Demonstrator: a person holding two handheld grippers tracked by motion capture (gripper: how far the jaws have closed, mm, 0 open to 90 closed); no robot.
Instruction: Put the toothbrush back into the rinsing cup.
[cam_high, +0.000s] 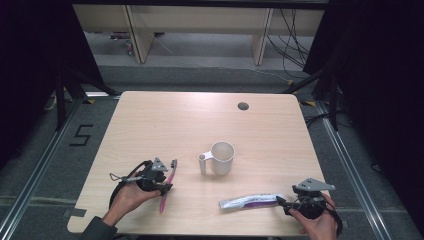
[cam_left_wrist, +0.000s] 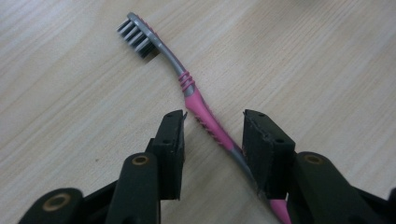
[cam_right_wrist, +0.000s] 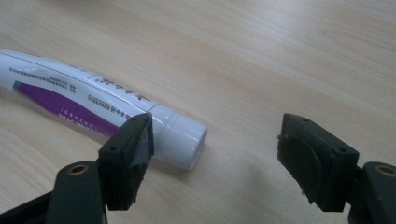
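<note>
Where the two hands rest on the near edge, the table (cam_high: 200, 120) is pale wood, with a small round grommet (cam_high: 243, 106) at its far side, well beyond both sets of fingers.

White mug (cam_high: 221, 157): upright, handle turned toward the left gripper (cam_high: 167, 181), standing between the two grippers and farther from the person than either.

Toothpaste tube (cam_right_wrist: 93, 109): white with a purple band, lying flat. Its capped end lies just ahead of the right gripper (cam_right_wrist: 215, 149), beside one finger (cam_right_wrist: 128, 149) rather than between the pair. Those fingers stand wide apart and empty, bare wood in the gap. In the high view the tube (cam_high: 250, 201) stretches away from that gripper toward the left one.

Toothbrush (cam_left_wrist: 196, 102): pink and grey, flat on the wood. Its handle passes between the left gripper's fingers (cam_left_wrist: 170, 149); dark bristles lie beyond the fingertips. The handle runs hard against the right-hand pad, possibly touching, though the angle is poor there; a clear gap remains at the other pad. Fingers partly closed around the handle, not gripping it.
</note>
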